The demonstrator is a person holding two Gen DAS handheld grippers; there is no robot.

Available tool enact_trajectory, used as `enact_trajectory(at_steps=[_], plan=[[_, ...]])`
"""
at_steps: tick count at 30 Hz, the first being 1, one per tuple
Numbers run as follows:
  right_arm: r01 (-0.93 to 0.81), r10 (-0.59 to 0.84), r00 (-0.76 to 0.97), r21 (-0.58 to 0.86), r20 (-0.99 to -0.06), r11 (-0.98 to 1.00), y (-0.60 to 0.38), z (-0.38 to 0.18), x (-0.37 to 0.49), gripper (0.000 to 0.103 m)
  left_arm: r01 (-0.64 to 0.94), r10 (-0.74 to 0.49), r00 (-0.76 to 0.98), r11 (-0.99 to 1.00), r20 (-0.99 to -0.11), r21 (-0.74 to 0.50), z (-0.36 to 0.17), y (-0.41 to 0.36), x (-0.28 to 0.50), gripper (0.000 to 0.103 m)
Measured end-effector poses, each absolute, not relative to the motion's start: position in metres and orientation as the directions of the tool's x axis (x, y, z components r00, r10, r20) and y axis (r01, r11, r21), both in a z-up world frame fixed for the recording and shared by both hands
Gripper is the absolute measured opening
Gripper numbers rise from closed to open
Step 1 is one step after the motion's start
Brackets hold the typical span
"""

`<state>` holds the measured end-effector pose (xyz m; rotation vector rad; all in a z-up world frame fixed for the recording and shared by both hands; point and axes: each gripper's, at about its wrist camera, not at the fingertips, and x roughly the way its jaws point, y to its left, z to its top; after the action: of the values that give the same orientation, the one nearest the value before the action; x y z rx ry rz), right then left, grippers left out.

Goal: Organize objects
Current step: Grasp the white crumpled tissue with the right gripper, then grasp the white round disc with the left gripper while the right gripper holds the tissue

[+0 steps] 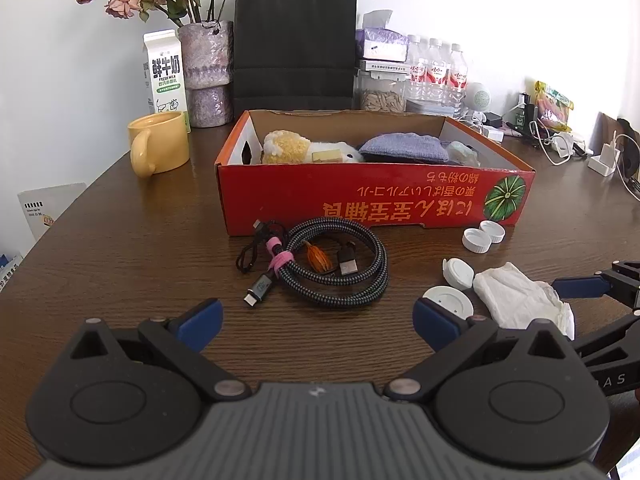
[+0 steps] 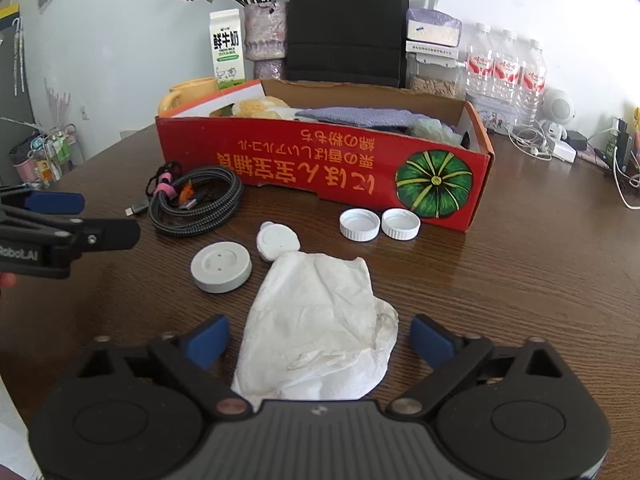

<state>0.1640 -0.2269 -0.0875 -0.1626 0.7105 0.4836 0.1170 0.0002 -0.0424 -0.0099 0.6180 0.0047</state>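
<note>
A red cardboard box (image 1: pixel 376 200) (image 2: pixel 320 168) stands on the brown table and holds a plush toy (image 1: pixel 296 148), a blue cloth (image 1: pixel 404 146) and other items. In front of it lie a coiled braided cable (image 1: pixel 340 268) (image 2: pixel 196 204), two white bottle caps (image 1: pixel 484 236) (image 2: pixel 380 224), two white round discs (image 1: pixel 448 300) (image 2: pixel 221 266) and a crumpled white tissue (image 1: pixel 520 300) (image 2: pixel 320 328). My left gripper (image 1: pixel 318 326) is open, just short of the cable. My right gripper (image 2: pixel 320 340) is open, with the tissue between its fingers.
A yellow mug (image 1: pixel 160 144), a milk carton (image 1: pixel 166 76), a vase of dried roses (image 1: pixel 208 72), a black paper bag (image 1: pixel 294 44) and water bottles (image 1: pixel 436 68) stand behind the box. Chargers and white cables (image 1: pixel 560 140) clutter the right rear.
</note>
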Motion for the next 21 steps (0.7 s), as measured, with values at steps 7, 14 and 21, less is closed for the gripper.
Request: enact_trajectory(at_steps=[7,14,21], plan=[[-0.493,0.389,0.662,0.019,-0.64,0.87,-0.23,-0.085,0.159,0.066,0.001,-0.004,0.812,1.0,-0.583,-0.006,-0.043,-0.005,0.119,0.103],[-0.479,0.406,0.681,0.048,-0.609,0.876,-0.24,-0.082,0.157,0.059,0.028,-0.025,0.811,1.0,-0.584,-0.004,-0.043,-0.017,0.123,0.103],[-0.445,0.397,0.724,0.059,-0.564,0.894,-0.255,-0.073,0.158,0.058,0.074,-0.061,0.798,0.997,-0.599,-0.003,-0.048,-0.036,0.133,0.103]])
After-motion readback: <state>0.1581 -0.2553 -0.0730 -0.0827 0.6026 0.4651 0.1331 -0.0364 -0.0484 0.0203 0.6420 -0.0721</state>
